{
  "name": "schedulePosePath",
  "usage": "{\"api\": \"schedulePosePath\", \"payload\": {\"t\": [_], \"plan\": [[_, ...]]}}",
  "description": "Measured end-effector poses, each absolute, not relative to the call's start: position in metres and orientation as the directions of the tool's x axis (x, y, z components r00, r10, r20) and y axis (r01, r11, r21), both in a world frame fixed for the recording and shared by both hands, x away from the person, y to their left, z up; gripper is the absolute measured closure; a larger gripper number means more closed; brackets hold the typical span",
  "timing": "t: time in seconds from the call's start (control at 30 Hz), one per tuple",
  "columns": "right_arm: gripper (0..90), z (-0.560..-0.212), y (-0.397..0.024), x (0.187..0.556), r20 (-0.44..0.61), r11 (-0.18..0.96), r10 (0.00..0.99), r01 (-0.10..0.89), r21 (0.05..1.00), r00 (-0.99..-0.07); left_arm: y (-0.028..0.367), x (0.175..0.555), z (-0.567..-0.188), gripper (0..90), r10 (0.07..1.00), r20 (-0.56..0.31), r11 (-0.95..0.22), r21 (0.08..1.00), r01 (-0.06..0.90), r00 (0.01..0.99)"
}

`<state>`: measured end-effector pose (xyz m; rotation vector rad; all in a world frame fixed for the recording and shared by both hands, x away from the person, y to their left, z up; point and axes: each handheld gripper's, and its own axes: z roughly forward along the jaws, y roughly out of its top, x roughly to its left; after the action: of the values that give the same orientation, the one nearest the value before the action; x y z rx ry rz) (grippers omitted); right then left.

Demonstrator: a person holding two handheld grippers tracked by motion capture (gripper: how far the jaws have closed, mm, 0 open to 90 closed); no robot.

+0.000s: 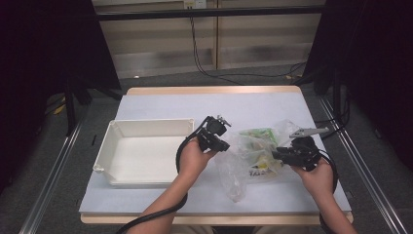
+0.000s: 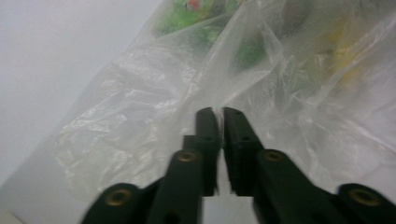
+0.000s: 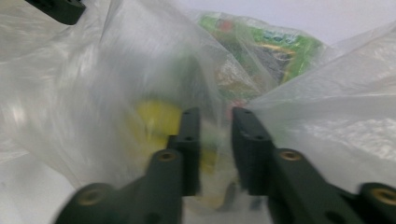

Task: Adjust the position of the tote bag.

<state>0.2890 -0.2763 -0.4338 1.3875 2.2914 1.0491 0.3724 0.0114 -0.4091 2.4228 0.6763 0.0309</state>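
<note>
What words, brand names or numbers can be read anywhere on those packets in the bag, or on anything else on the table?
None can be read.
Green packet inside the clear plastic bag: colourful print, too blurred to read.
Yellow packet in the same bag: dark marks that may be letters, too small to tell.
White tray: no print visible.
Sticker on the back wall: too small to read.

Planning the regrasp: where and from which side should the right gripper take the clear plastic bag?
Grip a loose fold at the right edge of the clear plastic bag, coming in level from the right, where the right gripper already faces it. The film there is slack and bunched; the packets inside are bulkier.
</note>
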Motion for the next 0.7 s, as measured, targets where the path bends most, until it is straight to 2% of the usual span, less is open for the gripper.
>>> {"api": "schedulePosePath", "payload": {"t": [0.07, 0.13, 0.2, 0.3, 0.43, 0.57, 0.7], "plan": [[89.5, -0.434, -0.276, 0.292, 0.150, 0.287, 0.842, 0.667, 0.688, -0.518, 0.012, 0.370, -0.405, 69.7, 0.471, -0.143, -0.667, 0.588, 0.458, 0.870], [90.0, -0.432, -0.274, 0.293, 0.148, 0.296, 0.840, 0.670, 0.681, -0.522, 0.013, 0.368, -0.399, 58.0, 0.455, -0.127, -0.669, 0.605, 0.432, 0.882], [90.0, -0.430, -0.274, 0.295, 0.140, 0.302, 0.839, 0.665, 0.684, -0.525, 0.013, 0.365, -0.394, 55.4, 0.455, -0.143, -0.643, 0.630, 0.435, 0.879], [90.0, -0.426, -0.273, 0.297, 0.148, 0.290, 0.839, 0.661, 0.692, -0.523, 0.008, 0.359, -0.387, 45.2, 0.403, -0.178, -0.625, 0.663, 0.412, 0.898], [90.0, -0.421, -0.272, 0.298, 0.143, 0.290, 0.841, 0.657, 0.696, -0.522, -0.001, 0.350, -0.380, 33.6, 0.381, -0.175, -0.605, 0.695, 0.388, 0.908], [90.0, -0.419, -0.271, 0.299, 0.138, 0.293, 0.843, 0.660, 0.692, -0.519, -0.006, 0.347, -0.375, 26.6, 0.364, -0.200, -0.586, 0.710, 0.391, 0.910], [90.0, -0.423, -0.271, 0.301, 0.135, 0.297, 0.843, 0.659, 0.691, -0.521, -0.012, 0.343, -0.374, 23.9, 0.350, -0.207, -0.588, 0.711, 0.386, 0.914]]}}
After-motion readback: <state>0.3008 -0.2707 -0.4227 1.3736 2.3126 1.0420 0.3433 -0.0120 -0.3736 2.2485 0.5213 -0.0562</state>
